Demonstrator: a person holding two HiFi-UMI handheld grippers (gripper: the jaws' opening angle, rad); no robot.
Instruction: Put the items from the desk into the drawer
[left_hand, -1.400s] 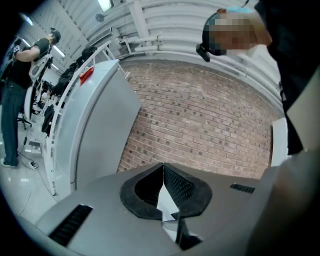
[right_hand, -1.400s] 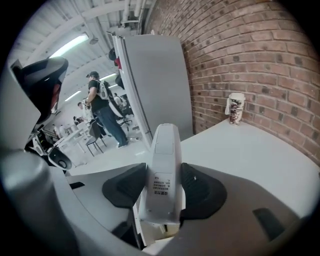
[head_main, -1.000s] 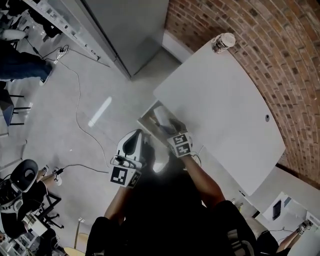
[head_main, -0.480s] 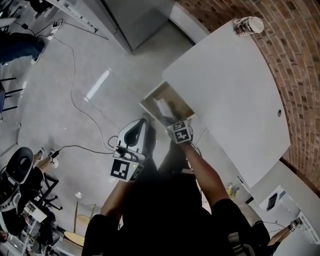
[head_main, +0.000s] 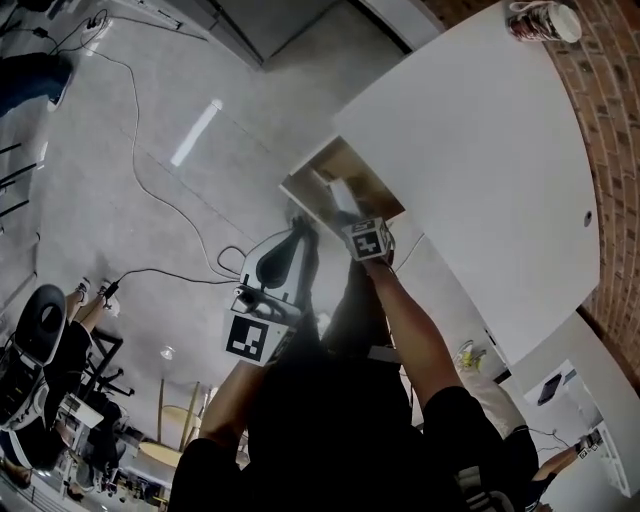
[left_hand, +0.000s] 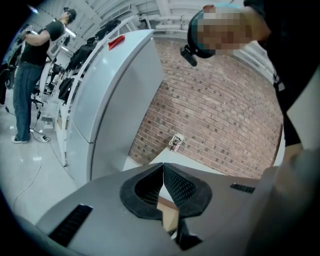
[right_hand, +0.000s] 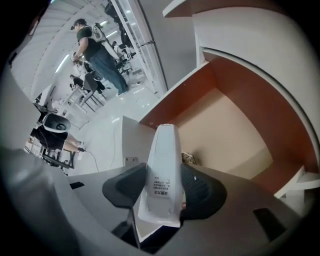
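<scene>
Your right tool (right_hand: 162, 192) is clamped on the white remote (right_hand: 163, 157), just above the open drawer (right_hand: 230, 135). Lower it near the drawer floor before releasing. Your left tool (left_hand: 162, 187), jaws together and empty, hangs outside the drawer.

I get bright, even overhead light; a lamp's reflection streaks the floor (head_main: 90, 200) left of the worktop (head_main: 470, 150). Below the worktop my head view goes murky. Both gripper views bulge, vignetting black at the corners.
</scene>
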